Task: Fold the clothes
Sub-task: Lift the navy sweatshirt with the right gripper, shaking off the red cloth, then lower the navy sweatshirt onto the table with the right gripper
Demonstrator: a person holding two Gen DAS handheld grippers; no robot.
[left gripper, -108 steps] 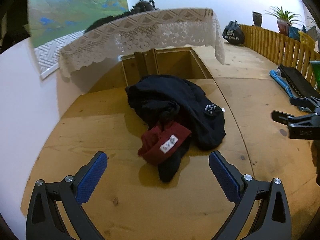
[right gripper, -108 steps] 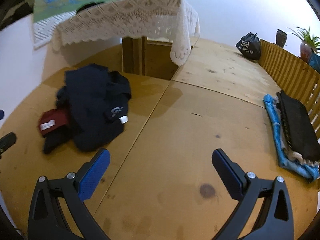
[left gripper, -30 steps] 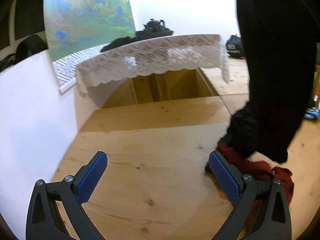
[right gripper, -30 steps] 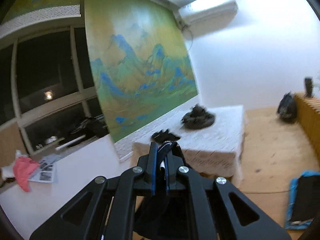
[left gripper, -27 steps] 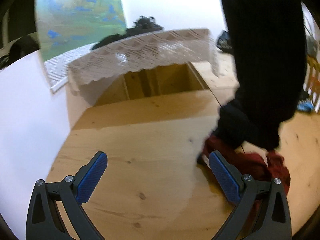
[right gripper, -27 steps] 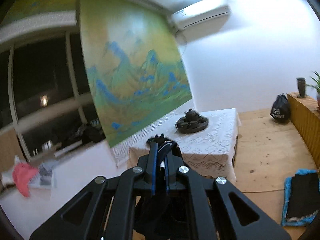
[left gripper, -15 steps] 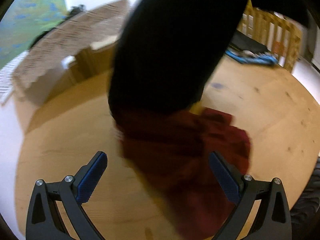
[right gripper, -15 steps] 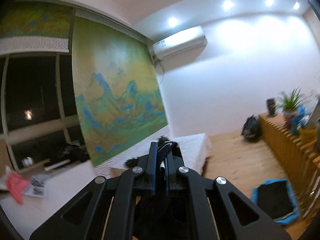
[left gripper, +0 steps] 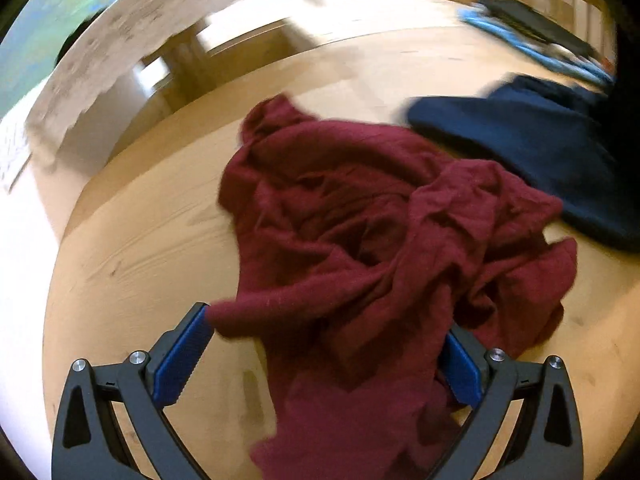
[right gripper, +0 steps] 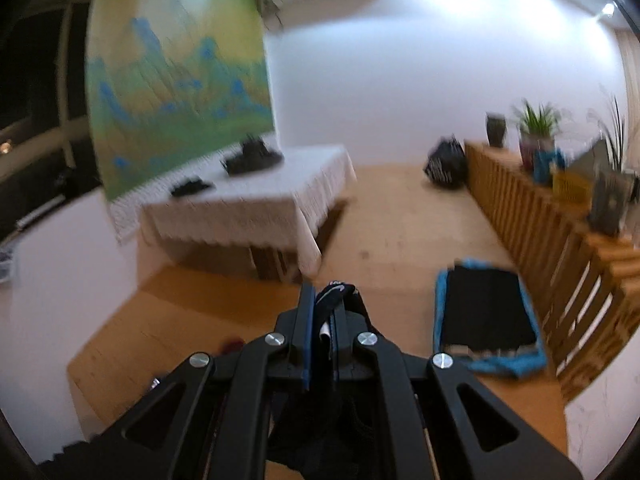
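A crumpled dark red garment [left gripper: 360, 240] lies on the wooden floor in the left wrist view. My left gripper [left gripper: 326, 356] hangs just above its near edge, jaws wide open, with red cloth between the blue pads [left gripper: 180, 356] but not pinched. To the right a navy garment [left gripper: 540, 152] rests partly on the floor. In the right wrist view my right gripper [right gripper: 322, 320] is shut on a fold of that navy garment [right gripper: 334, 296], which hangs below it out of sight.
A low table with a white lace cloth [right gripper: 256, 208] stands by the wall. A wooden slatted fence [right gripper: 560, 232] with plants runs along the right. A folded black item on a blue cloth [right gripper: 486, 312] lies beside it. A black bag [right gripper: 446, 164] sits far back.
My left gripper has dropped toward the red garment and turned onto it. My right gripper has come down with the navy garment, which now touches the floor to the right instead of hanging.
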